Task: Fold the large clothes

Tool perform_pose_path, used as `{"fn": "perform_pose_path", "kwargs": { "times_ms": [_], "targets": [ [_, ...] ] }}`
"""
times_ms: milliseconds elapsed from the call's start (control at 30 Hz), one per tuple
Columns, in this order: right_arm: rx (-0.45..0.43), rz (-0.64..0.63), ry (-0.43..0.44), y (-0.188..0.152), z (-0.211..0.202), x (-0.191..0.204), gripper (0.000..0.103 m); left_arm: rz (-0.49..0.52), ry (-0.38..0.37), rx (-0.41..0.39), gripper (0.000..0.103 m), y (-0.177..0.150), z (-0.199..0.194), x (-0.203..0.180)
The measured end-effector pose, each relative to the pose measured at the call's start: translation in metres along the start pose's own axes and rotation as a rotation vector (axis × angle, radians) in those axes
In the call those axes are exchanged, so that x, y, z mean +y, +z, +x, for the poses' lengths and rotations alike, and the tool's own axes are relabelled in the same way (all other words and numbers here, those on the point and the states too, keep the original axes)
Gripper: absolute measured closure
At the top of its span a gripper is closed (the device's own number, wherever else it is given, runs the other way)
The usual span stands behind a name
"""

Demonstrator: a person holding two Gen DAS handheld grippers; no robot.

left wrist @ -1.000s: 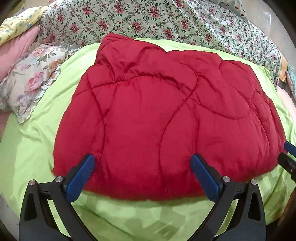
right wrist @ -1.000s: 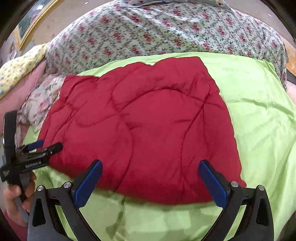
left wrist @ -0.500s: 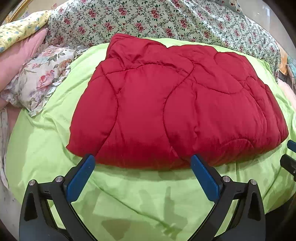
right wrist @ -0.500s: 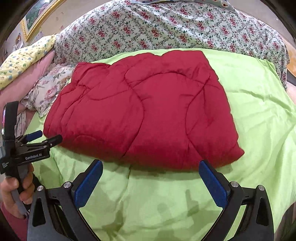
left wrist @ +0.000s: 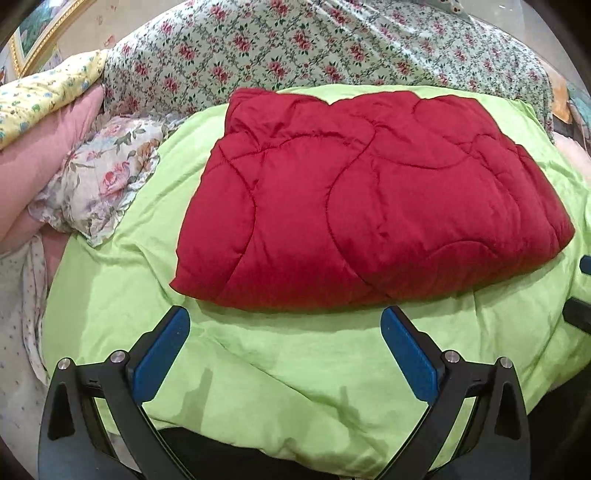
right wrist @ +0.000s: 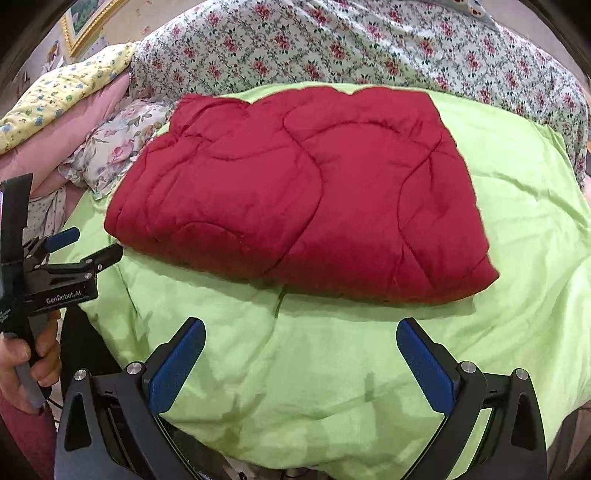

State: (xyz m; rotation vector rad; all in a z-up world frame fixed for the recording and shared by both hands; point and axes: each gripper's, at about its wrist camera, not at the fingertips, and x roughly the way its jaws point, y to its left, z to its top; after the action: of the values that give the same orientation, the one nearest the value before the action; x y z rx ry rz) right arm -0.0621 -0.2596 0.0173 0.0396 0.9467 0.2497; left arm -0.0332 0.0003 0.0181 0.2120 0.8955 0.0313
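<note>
Both grippers (left wrist: 284, 332) (right wrist: 301, 345) wide apart, empty

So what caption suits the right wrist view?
Open right gripper hovers before a folded red quilt on a green sheet.

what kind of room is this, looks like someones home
Most likely a bedroom in a home. A folded red quilt lies on a bed under a green sheet, pillows are stacked at one side, and a gold-framed picture hangs on the wall.
</note>
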Motion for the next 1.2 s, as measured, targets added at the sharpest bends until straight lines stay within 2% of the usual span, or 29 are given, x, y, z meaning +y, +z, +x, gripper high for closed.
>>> {"fn": "perform_pose_path", "kwargs": {
  "times_ms": [333,433,633,800,1200],
  "targets": [
    [-0.094,-0.05,0.011,0.034,-0.043,0.009,0.0,-0.004,-0.019,-0.05,0.0,0.027,-0.024,0.011],
    [-0.103,-0.04,0.012,0.041,-0.041,0.009,0.0,-0.012,-0.015,-0.039,0.0,0.033,-0.019,0.013],
    [-0.034,0.034,0.028,0.037,-0.008,0.001,0.0,-0.017,-0.029,0.047,0.0,0.029,0.006,0.005],
    [0.0,0.05,0.035,0.035,0.007,-0.001,0.0,-0.026,-0.035,0.059,0.0,0.029,0.013,0.001],
    [0.017,0.027,0.038,0.048,0.019,0.005,0.0,-0.031,-0.034,0.058,0.0,0.039,0.018,-0.002]
  ]
}}
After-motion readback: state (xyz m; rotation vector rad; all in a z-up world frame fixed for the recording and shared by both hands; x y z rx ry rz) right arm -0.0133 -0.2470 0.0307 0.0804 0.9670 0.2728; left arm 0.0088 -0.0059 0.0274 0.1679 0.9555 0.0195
